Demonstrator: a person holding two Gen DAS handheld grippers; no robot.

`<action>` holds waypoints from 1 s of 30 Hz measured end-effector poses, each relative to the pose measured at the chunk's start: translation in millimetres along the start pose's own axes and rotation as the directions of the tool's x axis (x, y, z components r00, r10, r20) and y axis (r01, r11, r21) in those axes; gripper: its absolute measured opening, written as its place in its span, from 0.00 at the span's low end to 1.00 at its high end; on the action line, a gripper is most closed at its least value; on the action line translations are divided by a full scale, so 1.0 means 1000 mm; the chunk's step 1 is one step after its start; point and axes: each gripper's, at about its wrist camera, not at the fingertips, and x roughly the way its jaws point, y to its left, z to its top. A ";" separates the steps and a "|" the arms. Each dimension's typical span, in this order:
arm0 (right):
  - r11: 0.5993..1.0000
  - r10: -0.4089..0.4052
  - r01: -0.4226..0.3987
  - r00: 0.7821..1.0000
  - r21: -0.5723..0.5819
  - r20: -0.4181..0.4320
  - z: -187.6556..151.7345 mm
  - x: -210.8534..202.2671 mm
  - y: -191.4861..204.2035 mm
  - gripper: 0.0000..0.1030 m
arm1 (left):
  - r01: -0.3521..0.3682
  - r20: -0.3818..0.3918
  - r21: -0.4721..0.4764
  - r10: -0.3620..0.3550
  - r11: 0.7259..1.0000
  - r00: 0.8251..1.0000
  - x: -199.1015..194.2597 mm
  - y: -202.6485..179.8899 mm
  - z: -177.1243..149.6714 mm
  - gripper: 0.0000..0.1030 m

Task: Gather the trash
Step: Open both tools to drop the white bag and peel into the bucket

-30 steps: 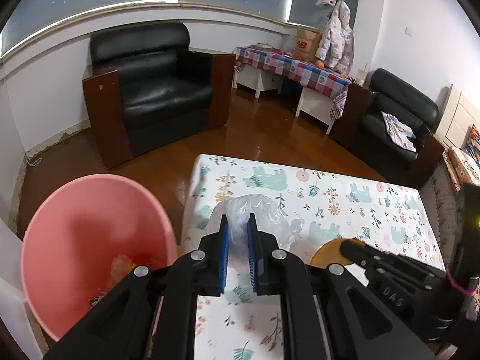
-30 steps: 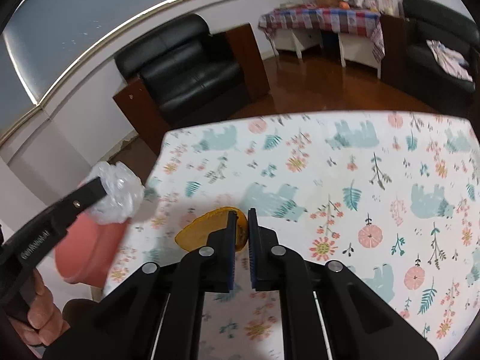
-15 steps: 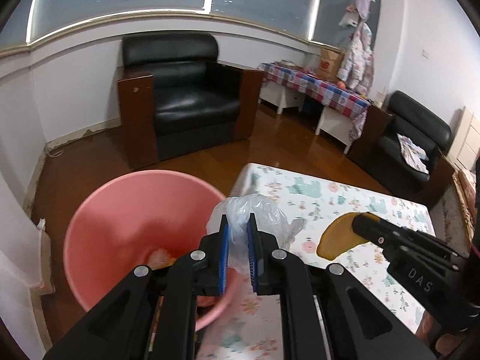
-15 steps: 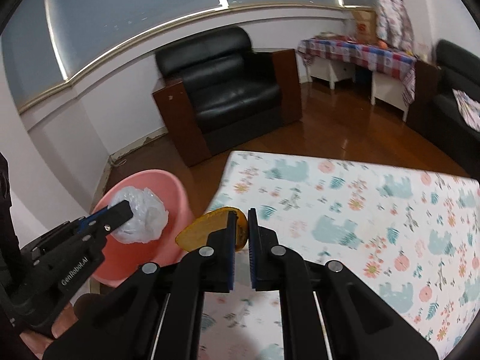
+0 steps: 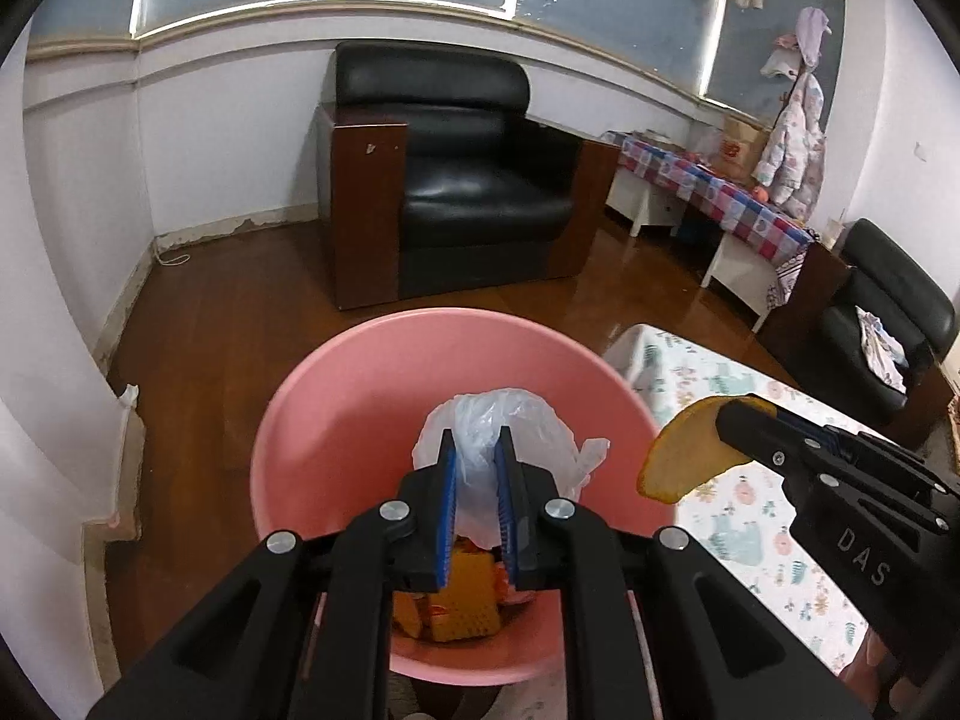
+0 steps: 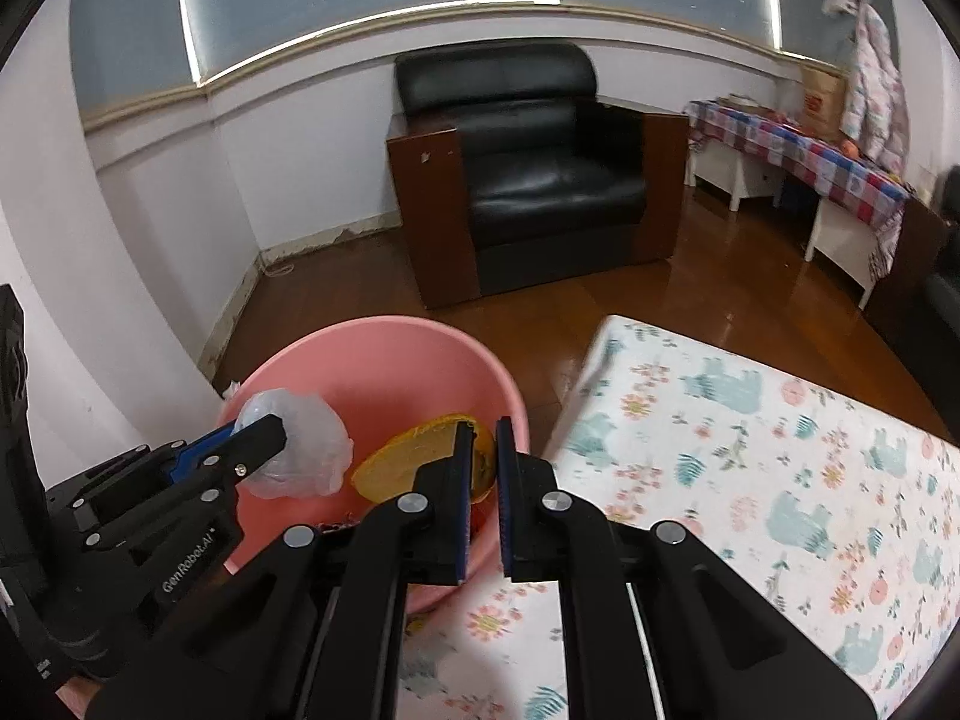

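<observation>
My left gripper (image 5: 477, 444) is shut on a crumpled clear plastic bag (image 5: 528, 420) and holds it over the open mouth of the pink bin (image 5: 360, 396). Yellow and orange scraps (image 5: 468, 594) lie at the bin's bottom. My right gripper (image 6: 483, 429) is shut on a curved orange peel (image 6: 408, 456), which hangs at the bin's (image 6: 384, 360) right rim. In the right wrist view the left gripper (image 6: 270, 429) and the plastic bag (image 6: 312, 444) sit to the left. In the left wrist view the right gripper (image 5: 738, 426) and the orange peel (image 5: 684, 456) reach in from the right.
A table with a floral, bear-print cloth (image 6: 750, 420) stands right of the bin. A black armchair (image 5: 468, 180) sits across the wooden floor by the wall. A side table with a checked cloth (image 5: 720, 192) and a second dark armchair (image 5: 888, 312) stand at the far right.
Both grippers have swung left off the table toward the pink bin, each keeping its load. The bag now hangs over the bin's mouth and the peel has reached its rim.
</observation>
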 end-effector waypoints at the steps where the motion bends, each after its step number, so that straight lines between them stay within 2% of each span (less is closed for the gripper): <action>1: 1.000 -0.001 0.001 1.000 -0.010 -0.003 0.000 0.002 0.004 0.08 | -0.006 0.000 -0.001 0.006 1.000 1.000 0.002 0.002 0.000 0.12; 8: 1.000 -0.005 0.004 1.000 -0.026 -0.030 -0.001 0.014 0.015 0.08 | -0.008 -0.009 -0.020 0.008 1.000 1.000 0.009 0.016 -0.004 0.16; 15: 0.999 0.045 -0.045 0.996 0.001 -0.075 -0.003 0.025 0.013 0.09 | 0.011 -0.011 -0.042 -0.011 0.999 1.000 0.015 0.019 -0.003 0.40; 16: 0.999 0.051 -0.051 0.996 0.003 -0.078 -0.003 0.026 0.014 0.10 | 0.013 -0.009 -0.042 -0.013 0.999 1.000 0.015 0.018 -0.003 0.40; 18: 0.998 0.061 -0.061 0.996 0.007 -0.071 -0.004 0.025 0.013 0.25 | 0.011 -0.009 -0.043 -0.012 0.999 1.000 0.016 0.017 -0.003 0.45; 20: 0.997 0.073 -0.073 0.996 0.008 -0.054 -0.003 0.021 0.013 0.33 | 0.012 -0.012 -0.046 -0.013 0.999 1.000 0.016 0.018 -0.003 0.48; 30: 0.996 0.091 -0.091 0.996 -0.011 -0.001 -0.002 0.000 0.012 0.37 | 0.005 0.006 -0.046 -0.004 0.999 1.000 0.005 0.012 -0.001 0.54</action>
